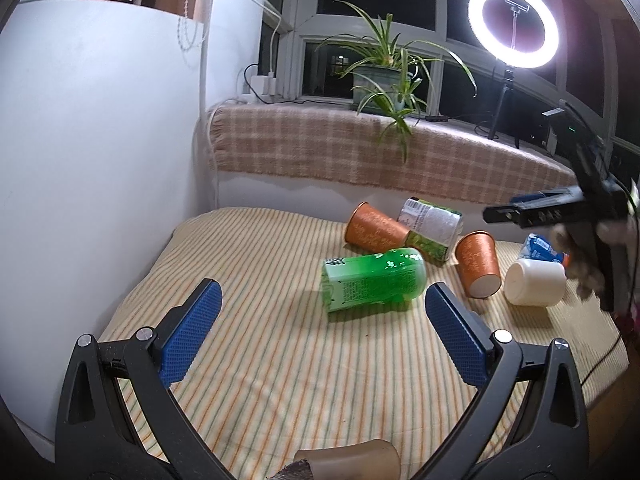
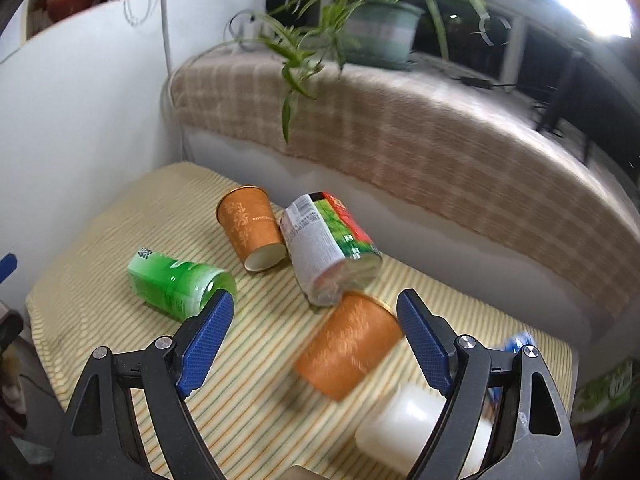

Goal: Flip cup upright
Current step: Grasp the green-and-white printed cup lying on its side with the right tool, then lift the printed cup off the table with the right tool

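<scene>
Two orange paper cups lie on their sides on the striped cloth. The near orange cup (image 2: 349,345) (image 1: 479,263) lies between and just beyond my right gripper's fingers. The far orange cup (image 2: 253,227) (image 1: 374,229) lies beside a labelled can (image 2: 328,249) (image 1: 432,228). My right gripper (image 2: 316,314) is open and empty above the near cup; it shows at the right edge of the left wrist view (image 1: 532,212). My left gripper (image 1: 322,306) is open and empty, in front of a green bottle (image 1: 372,280) (image 2: 180,282) lying on its side.
A white cup (image 1: 534,282) (image 2: 416,428) lies on its side at the right, a blue packet (image 1: 542,248) behind it. A white wall is at the left. A checked blanket ledge (image 1: 360,148) with a potted plant (image 1: 380,80) and ring light (image 1: 513,26) stands behind.
</scene>
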### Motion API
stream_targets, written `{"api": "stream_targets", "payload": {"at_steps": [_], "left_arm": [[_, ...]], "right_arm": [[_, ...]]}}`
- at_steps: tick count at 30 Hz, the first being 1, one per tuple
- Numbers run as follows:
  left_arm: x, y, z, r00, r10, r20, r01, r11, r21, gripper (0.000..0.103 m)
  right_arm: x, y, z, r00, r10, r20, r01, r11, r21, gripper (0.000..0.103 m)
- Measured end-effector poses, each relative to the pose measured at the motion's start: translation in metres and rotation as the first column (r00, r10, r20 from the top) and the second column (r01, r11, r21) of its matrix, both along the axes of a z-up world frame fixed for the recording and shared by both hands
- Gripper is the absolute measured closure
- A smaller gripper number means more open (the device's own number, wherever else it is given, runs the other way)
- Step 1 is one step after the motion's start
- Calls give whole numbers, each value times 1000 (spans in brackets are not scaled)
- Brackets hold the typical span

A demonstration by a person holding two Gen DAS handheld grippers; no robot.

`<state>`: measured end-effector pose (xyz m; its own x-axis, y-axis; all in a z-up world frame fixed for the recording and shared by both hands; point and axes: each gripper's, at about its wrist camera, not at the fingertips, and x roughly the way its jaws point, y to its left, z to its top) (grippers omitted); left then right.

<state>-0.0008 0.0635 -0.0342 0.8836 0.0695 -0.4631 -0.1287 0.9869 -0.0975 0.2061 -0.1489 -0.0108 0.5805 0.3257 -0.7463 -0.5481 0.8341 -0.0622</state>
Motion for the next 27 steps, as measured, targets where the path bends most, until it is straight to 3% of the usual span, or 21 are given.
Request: {"api": "stream_targets", "payload": {"at_steps": [6, 12, 27], "left_arm": [[2, 15, -6, 999, 33, -28, -34, 999, -16, 0], [5, 31, -9, 996, 78, -44, -79, 996, -28, 0], [16, 52, -19, 989, 130, -74, -133, 990, -41, 0]], "right_arm": [[38, 38, -19, 988, 129, -86, -142, 973, -180, 19], [74, 62, -42, 972, 168, -167, -212, 932, -295, 19], [119, 86, -81, 932, 201, -300, -314, 861, -401, 19]]}}
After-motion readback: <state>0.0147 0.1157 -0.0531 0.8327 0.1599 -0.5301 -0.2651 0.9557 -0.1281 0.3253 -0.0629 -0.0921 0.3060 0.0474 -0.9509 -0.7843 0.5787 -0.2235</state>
